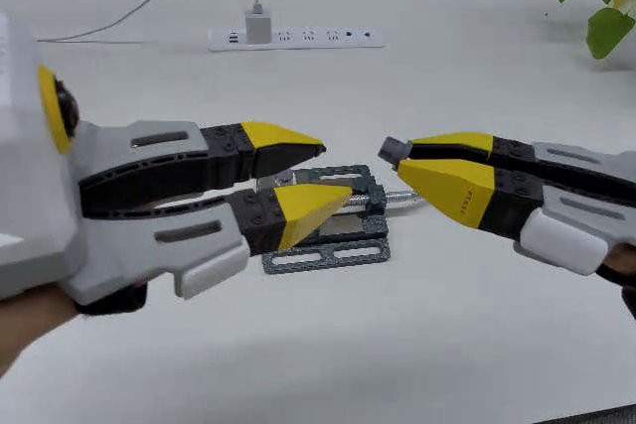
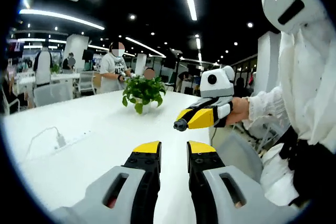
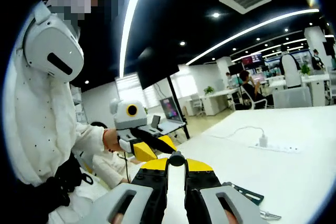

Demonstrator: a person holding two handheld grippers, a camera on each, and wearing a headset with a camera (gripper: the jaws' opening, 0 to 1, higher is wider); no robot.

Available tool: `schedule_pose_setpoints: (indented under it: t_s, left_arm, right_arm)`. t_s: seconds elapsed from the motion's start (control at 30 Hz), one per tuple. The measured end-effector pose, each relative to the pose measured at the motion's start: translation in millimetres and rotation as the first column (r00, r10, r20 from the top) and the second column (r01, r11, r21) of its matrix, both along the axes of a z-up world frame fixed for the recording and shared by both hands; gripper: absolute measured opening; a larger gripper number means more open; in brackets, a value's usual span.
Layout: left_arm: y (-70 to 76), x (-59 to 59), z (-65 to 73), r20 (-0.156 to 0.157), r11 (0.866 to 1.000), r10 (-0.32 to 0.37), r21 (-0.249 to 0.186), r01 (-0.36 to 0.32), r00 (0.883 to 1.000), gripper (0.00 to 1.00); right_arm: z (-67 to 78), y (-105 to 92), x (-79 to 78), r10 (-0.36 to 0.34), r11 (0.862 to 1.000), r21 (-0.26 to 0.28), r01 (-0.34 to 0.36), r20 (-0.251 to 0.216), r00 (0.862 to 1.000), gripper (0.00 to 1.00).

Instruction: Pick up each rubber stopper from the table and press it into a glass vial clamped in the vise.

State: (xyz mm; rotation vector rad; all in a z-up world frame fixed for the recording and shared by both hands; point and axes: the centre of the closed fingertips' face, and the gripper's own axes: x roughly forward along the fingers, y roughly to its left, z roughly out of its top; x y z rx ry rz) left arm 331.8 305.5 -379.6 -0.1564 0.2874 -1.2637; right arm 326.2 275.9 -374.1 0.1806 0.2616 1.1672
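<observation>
Table [image 1: 477,345]: white, broad, bearing all else.

Left gripper [image 1: 333,168]: held level above the table, pointing toward the person's right. Jaws a little apart, nothing between them. In the head view, tips directly over the vise and covering its clamping part.

Right gripper [image 1: 393,161]: also roughly level, pointing left with tips dipped slightly, facing the left gripper's tips across a small gap. Jaws closed on the rubber stopper, pinched at the very tips. Confirmed in the right gripper view, with the dark plug seated between the yellow tips.

Vise [image 1: 328,255]: dark, flat on the table, screw handle toward the right. From the stopper, down and to the left, near but not under it.

Glass vial: cannot tell, mouth of the vise hidden behind the left lower jaw.

Rubber stopper [image 1: 392,152]: off the table, in the air. Long axis apparently along the jaws, near horizontal.

Judgement: carrying step, insertion not yet begun. Right hand the acting one. Needed next: shift left and down, wrist tipped so the plug points downward. Left jaws probably to be cleared away first.
</observation>
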Motion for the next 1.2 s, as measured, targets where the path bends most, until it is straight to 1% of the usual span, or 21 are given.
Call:
schedule_pose_setpoints:
  t_s: [0.03, 0.1, 0.13, 0.17, 0.2, 0.23, 0.27, 0.33, 0.4, 0.43, 0.47, 0.57, 0.63, 0.7, 0.8, 1.0, 1.1, 1.2]
  left_arm:
    - [-0.5, -2.7, -1.1, -0.031, 1.0, -0.025, -0.007, 0.025, 0.999, 0.16]
    - [-1.5, -6.2, 0.5, -0.065, 0.998, -0.054, -0.031, 0.052, 0.996, 0.15]
    - [-1.4, -5.6, 2.9, -0.076, 0.997, -0.056, -0.05, 0.052, 0.996, 0.14]
    - [-1.5, -5.9, 6.6, -0.103, 0.995, -0.064, -0.082, 0.055, 0.993, 0.14]
    - [-1.4, -7.9, 9.2, -0.174, 0.991, -0.084, -0.12, 0.064, 0.981, 0.14]
    - [-1.3, -8.1, 10.7, -0.199, 0.989, -0.093, -0.135, 0.066, 0.976, 0.14]
    - [-0.7, -7.6, 12.6, -0.207, 0.985, -0.107, -0.153, 0.076, 0.972, 0.14]
    - [-1.4, -11.7, 16.0, -0.247, 0.978, -0.141, -0.184, 0.096, 0.959, 0.13]
    - [-1.2, -10.8, 20.0, -0.263, 0.971, -0.157, -0.219, 0.099, 0.952, 0.12]
    - [-1.3, -11.4, 19.7, -0.286, 0.969, -0.165, -0.226, 0.101, 0.944, 0.1]
    - [-1.1, -12.1, 18.0, -0.301, 0.968, -0.178, -0.226, 0.111, 0.937, 0.1]
    - [-3.1, -13.1, 15.9, -0.308, 0.967, -0.186, -0.224, 0.119, 0.933, 0.09]
    - [-3.9, -15.1, 15.3, -0.334, 0.963, -0.206, -0.236, 0.13, 0.92, 0.09]
    - [-4.4, -17.5, 16.2, -0.348, 0.958, -0.224, -0.249, 0.141, 0.91, 0.09]
    - [-6.1, -20.4, 15.8, -0.34, 0.959, -0.228, -0.24, 0.15, 0.912, 0.06]
    - [-7.7, -24.7, 16.4, -0.331, 0.956, -0.243, -0.239, 0.168, 0.912, 0.05]
    - [-9.8, -28.6, 16.9, -0.336, 0.953, -0.258, -0.241, 0.182, 0.906, 0.05]
    - [-10.0, -29.7, 16.8, -0.337, 0.952, -0.264, -0.241, 0.189, 0.904, 0.05]
  right_arm:
    - [1.0, 0.9, -2.7, 0.021, 1.0, -0.015, -0.021, 0.025, 0.999, 0.05]
    - [1.5, 2.8, -7.3, 0.06, 0.997, -0.052, -0.056, 0.07, 0.996, 0.05]
    - [2.4, 4.0, -9.5, 0.074, 0.996, -0.059, -0.069, 0.082, 0.994, 0.05]
    - [3.3, 4.9, -11.1, 0.087, 0.995, -0.064, -0.081, 0.096, 0.992, 0.05]
    - [4.1, 5.7, -12.6, 0.097, 0.993, -0.075, -0.089, 0.11, 0.989, 0.05]
    - [4.0, 6.1, -13.3, 0.105, 0.992, -0.084, -0.095, 0.12, 0.987, 0.05]
    - [3.7, 6.5, -14.0, 0.114, 0.99, -0.1, -0.101, 0.136, 0.984, 0.05]
    - [3.7, 7.3, -14.9, 0.124, 0.988, -0.115, -0.107, 0.15, 0.981, 0.05]
    - [5.5, 9.7, -17.6, 0.142, 0.985, -0.126, -0.122, 0.166, 0.976, 0.05]
    - [6.3, 10.8, -18.5, 0.148, 0.983, -0.13, -0.126, 0.174, 0.974, 0.05]
    - [7.4, 12.8, -20.6, 0.161, 0.981, -0.136, -0.138, 0.179, 0.971, 0.05]
    - [5.5, 5.3, -17.9, 0.181, 0.977, -0.151, -0.152, 0.205, 0.962, 0.05]
    - [3.6, 1.5, -17.2, 0.195, 0.973, -0.161, -0.162, 0.209, 0.958, 0.05]
    - [2.3, -1.2, -17.4, 0.207, 0.97, -0.172, -0.171, 0.221, 0.953, 0.05]
    - [0.4, -4.1, -17.6, 0.218, 0.967, -0.182, -0.178, 0.227, 0.949, 0.05]
    - [-2.9, -5.3, -19.8, 0.229, 0.963, -0.195, -0.186, 0.228, 0.946, 0.05]
    - [-2.3, -1.8, -23.0, 0.24, 0.96, -0.203, -0.194, 0.233, 0.942, 0.05]
    - [-2.0, -0.1, -25.0, 0.248, 0.957, -0.209, -0.2, 0.239, 0.939, 0.05]
